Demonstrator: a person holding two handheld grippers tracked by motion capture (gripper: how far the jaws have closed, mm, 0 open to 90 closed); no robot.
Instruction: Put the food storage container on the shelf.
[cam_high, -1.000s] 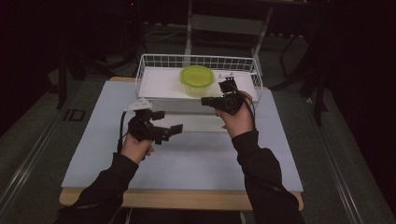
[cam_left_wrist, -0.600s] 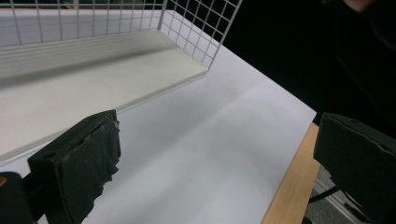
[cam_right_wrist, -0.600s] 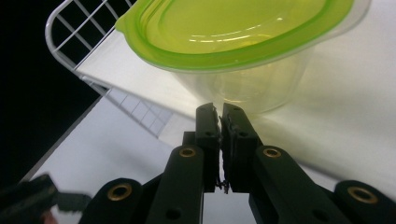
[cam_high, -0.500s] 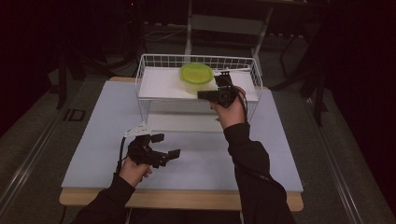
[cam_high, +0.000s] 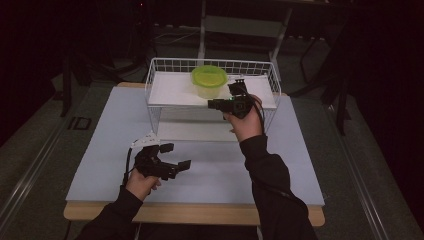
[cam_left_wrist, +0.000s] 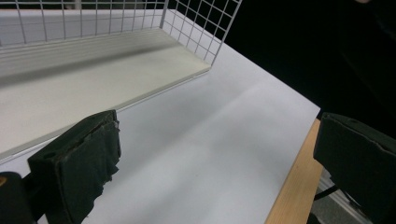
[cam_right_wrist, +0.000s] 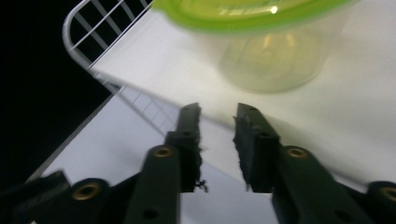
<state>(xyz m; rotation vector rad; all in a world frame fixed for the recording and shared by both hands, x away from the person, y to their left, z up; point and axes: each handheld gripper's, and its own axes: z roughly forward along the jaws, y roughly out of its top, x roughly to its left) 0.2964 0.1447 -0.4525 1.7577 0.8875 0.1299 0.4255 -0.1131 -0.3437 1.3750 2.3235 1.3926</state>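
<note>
Container (cam_high: 209, 81) with green lid sits at eleven o'clock, just beside narrowly parted right tongs (cam_high: 216, 104); left tongs (cam_high: 176, 156) spread wide, well apart.

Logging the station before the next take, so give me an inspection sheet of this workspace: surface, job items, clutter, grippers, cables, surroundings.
Surface: pale table mat on a wood-edged table, bare in front.
Job's things: white wire shelf at the far side; green-lidded clear container on its upper deck.
Clutter: nothing seen.
Grippers: left gripper low over the mat, fingers wide apart, holding nothing; right gripper raised at the shelf front, near the container, fingers narrowly apart, holding nothing.
Cables: black cable loops beside the left hand.
Surroundings: dark room, grey floor, dark stands behind the table.
</note>
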